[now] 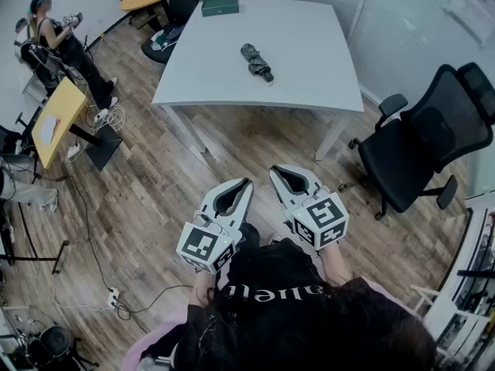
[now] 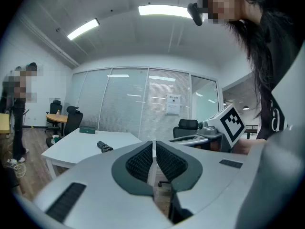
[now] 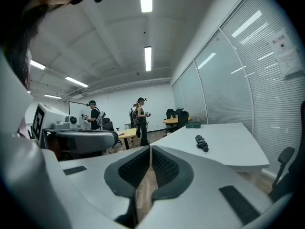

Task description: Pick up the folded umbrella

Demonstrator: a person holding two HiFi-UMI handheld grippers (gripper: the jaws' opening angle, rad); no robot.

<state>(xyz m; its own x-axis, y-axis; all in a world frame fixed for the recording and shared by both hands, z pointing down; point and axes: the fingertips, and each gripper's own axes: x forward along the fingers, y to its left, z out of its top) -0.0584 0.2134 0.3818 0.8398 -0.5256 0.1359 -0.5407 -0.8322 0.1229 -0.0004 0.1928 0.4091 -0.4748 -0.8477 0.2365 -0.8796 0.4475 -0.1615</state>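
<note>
The folded black umbrella [image 1: 256, 62] lies near the middle of a white table [image 1: 309, 76], far ahead of both grippers. My left gripper [image 1: 247, 182] and right gripper [image 1: 274, 169] hang side by side over the wooden floor, close to my body and well short of the table. Both have their jaws together with nothing between them. In the left gripper view, past the gripper [image 2: 154, 144], the umbrella [image 2: 104, 146] shows small on the table. The right gripper view looks past its gripper [image 3: 150, 149] to the umbrella [image 3: 201, 142] on the tabletop.
A green box [image 1: 220, 6] sits at the table's far edge. A black office chair [image 1: 421, 141] stands right of the table. A person [image 1: 66, 45] stands by a yellow desk [image 1: 58, 118] at the left. Cables and a power strip [image 1: 113, 297] lie on the floor.
</note>
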